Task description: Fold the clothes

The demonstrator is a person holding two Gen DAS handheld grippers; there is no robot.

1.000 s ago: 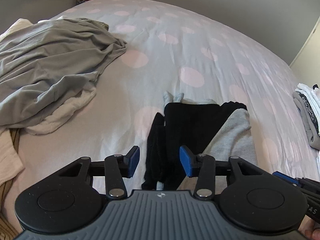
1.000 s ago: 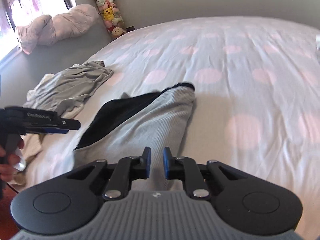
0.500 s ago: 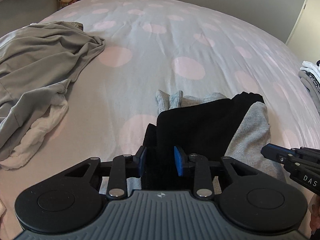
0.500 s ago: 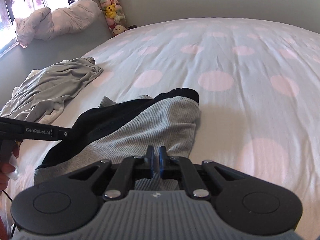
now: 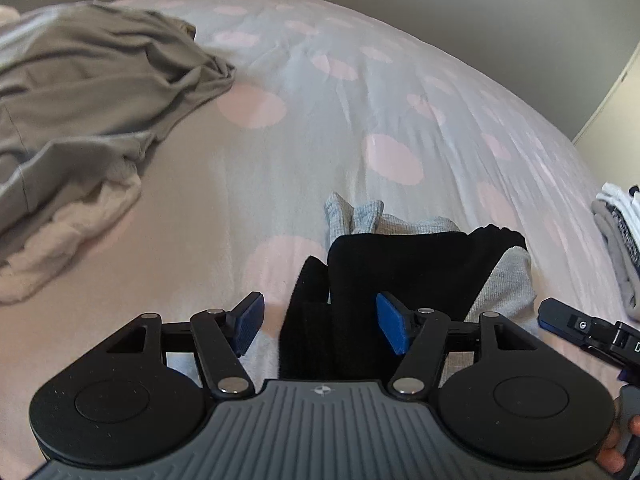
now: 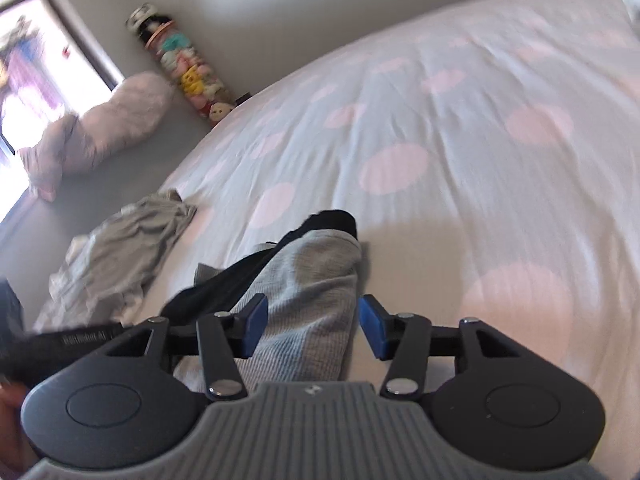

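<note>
Two grippers spread wide | left gripper (image 5: 320,326) straddles black garment (image 5: 400,272) at 6 o'clock on dotted bedspread (image 5: 320,128) | right gripper (image 6: 310,328) over gray ribbed garment (image 6: 308,280) | gray pile (image 5: 80,92) at 10 o'clock

Bedspread (image 5: 304,152) lies bare between grey heap (image 5: 92,92) and folded stack (image 5: 620,236).

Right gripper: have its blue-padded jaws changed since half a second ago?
Yes. The right gripper jaws were nearly shut; now they stand wide apart over the grey ribbed garment on the pink-dotted bedsheet.
</note>
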